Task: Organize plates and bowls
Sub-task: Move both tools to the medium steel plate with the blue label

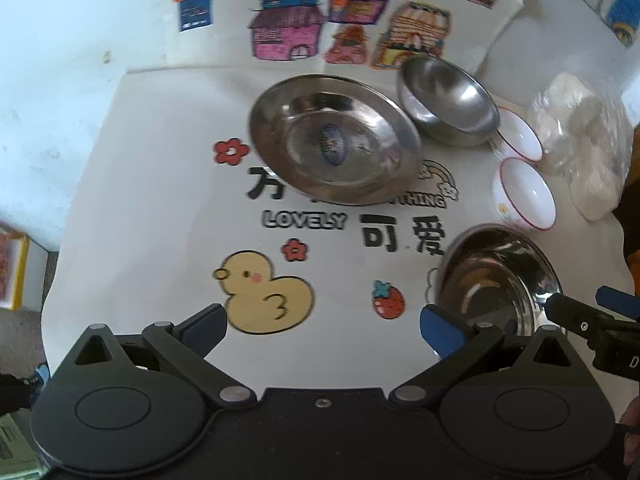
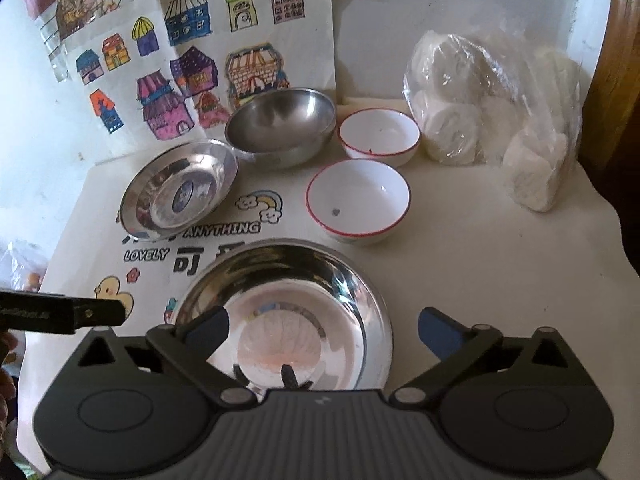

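Observation:
Two steel plates lie on the white table: a far one (image 1: 334,142) (image 2: 178,194) and a near one (image 1: 498,276) (image 2: 284,312). A steel bowl (image 1: 448,100) (image 2: 280,128) stands behind them. Two white red-rimmed bowls stand to its right, one behind (image 1: 520,134) (image 2: 378,136) and one in front (image 1: 526,192) (image 2: 358,198). My left gripper (image 1: 322,326) is open and empty above the duck picture. My right gripper (image 2: 324,328) is open and hovers over the near steel plate, its left finger over the plate; it shows in the left wrist view (image 1: 580,320).
A clear bag of white round cakes (image 2: 492,120) (image 1: 580,140) lies at the table's right. Coloured house drawings (image 2: 180,72) (image 1: 320,20) lean on the wall behind. The table edge (image 1: 80,200) falls off on the left. A wooden surface (image 2: 612,80) borders the right.

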`<state>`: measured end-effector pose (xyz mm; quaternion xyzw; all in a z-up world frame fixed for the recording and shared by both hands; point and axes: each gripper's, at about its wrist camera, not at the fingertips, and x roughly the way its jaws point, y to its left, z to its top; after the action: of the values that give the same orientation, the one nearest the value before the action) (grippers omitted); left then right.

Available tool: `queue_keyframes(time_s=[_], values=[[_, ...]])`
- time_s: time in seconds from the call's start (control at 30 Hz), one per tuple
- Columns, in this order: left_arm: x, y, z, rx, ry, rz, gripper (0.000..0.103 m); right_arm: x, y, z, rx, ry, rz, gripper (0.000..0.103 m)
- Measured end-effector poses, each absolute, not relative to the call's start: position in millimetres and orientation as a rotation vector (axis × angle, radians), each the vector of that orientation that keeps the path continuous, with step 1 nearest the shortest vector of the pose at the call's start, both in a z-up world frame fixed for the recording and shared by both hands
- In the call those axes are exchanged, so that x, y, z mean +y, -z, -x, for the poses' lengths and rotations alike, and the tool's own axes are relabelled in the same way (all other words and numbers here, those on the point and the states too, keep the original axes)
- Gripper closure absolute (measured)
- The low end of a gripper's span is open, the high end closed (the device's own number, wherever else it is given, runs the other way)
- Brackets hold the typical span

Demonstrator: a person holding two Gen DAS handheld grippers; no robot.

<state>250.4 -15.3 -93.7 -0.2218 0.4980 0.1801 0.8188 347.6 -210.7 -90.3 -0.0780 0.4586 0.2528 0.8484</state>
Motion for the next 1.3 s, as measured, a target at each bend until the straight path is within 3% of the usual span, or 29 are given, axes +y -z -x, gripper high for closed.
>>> queue_keyframes(time_s=[0.7, 1.3], values=[[65.4, 105.5, -222.9, 1.058, -0.408, 0.47, 0.001, -142.2, 94.3, -321.4, 0.933, -0.504, 0.215, 0.0], [125.5, 102.2, -295.6, 1.02, -0.325, 0.309, 0.001, -85.7, 104.6, -342.7, 0.917, -0.555, 0.145, 0.0]])
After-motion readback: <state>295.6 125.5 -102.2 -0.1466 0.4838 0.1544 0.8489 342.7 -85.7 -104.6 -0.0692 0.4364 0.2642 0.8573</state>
